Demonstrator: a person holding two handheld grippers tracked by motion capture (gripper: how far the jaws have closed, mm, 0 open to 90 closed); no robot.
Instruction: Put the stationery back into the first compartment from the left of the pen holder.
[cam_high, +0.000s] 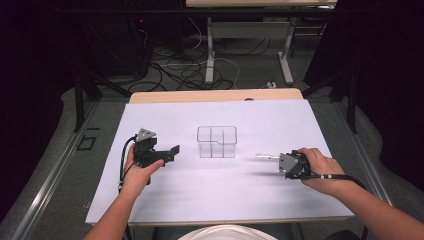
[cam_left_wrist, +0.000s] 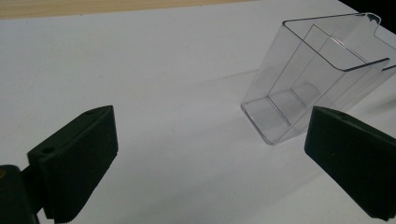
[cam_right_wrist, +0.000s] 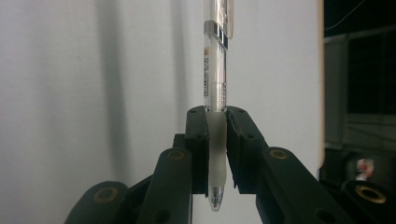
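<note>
The pen (cam_right_wrist: 215, 116) sits clamped between the right gripper's (cam_right_wrist: 217, 140) fingers (cam_right_wrist: 198, 140), tip toward the camera, held above the surface (cam_high: 220, 190) right of the clear box (cam_high: 216, 141). The left gripper (cam_high: 167, 152), fingers spread and empty, rests left of the box, nothing between them.

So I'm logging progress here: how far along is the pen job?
Done: the right tool is shut on the pen, clamped at its frosted grip, and in the high view the pen looks lifted off the white table. In hand: carrying it, apparently toward the clear box. Left: the box's compartments look empty, so the pen probably still has to go in. The left tool is open beside it.
</note>
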